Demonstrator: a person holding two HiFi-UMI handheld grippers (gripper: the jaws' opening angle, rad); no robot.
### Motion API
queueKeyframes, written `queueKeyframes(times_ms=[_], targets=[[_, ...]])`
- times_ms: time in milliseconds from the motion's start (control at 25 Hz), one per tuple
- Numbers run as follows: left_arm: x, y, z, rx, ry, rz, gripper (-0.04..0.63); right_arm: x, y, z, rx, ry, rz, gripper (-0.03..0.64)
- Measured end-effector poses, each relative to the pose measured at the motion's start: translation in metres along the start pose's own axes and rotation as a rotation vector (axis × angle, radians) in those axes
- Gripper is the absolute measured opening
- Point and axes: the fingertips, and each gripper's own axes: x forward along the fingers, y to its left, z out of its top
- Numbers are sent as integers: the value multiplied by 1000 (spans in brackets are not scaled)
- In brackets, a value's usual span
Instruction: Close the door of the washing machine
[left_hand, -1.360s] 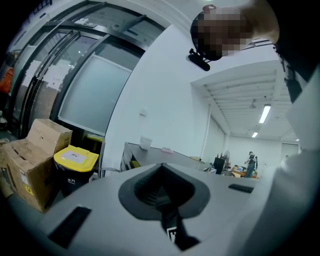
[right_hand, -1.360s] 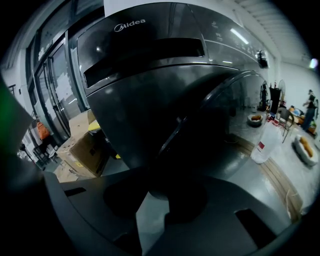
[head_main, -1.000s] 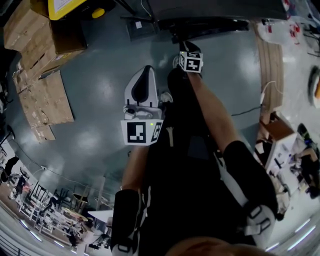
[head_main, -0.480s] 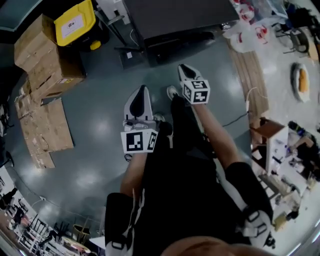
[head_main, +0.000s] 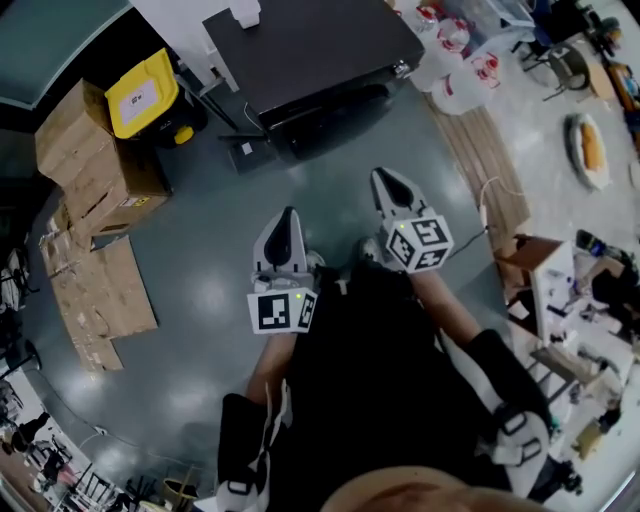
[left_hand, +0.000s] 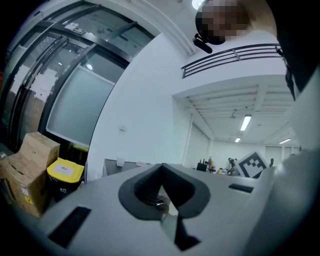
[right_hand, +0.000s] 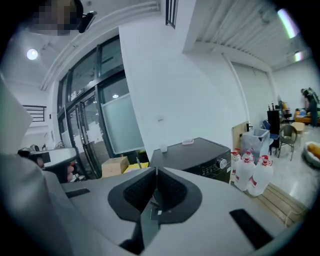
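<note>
The washing machine (head_main: 310, 45) is a dark box with a flat top at the head view's upper middle. Its front faces me, and I cannot tell how its door stands. In the right gripper view the washing machine (right_hand: 200, 152) shows its control panel and knob beyond the jaws. My left gripper (head_main: 288, 218) and right gripper (head_main: 386, 180) hang over bare floor, well short of the machine. The left gripper (left_hand: 161, 169) is shut on nothing. The right gripper (right_hand: 156, 172) is closing, with its tips meeting and nothing between them.
Cardboard boxes (head_main: 95, 170) and a yellow-lidded bin (head_main: 145, 95) stand left of the machine, with flattened cardboard (head_main: 95, 300) on the floor. White jugs (head_main: 465, 70) and a wooden pallet (head_main: 490, 160) lie to its right. A cluttered small table (head_main: 545, 280) is at the right.
Both grippers have risen, the right one most, and it now sits lower and further right in the head view. More of the washing machine's top has come into sight.
</note>
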Motion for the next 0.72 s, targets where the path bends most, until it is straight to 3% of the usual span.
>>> queueKeyframes(times_ms=[320,720], targets=[[-1,-32,-7,16,10,79,6,-60,-19,23,-51,-56,10,17],[27,-50,-2,20,-8,95,6,-59,-27,26,-66,-29,71,12]])
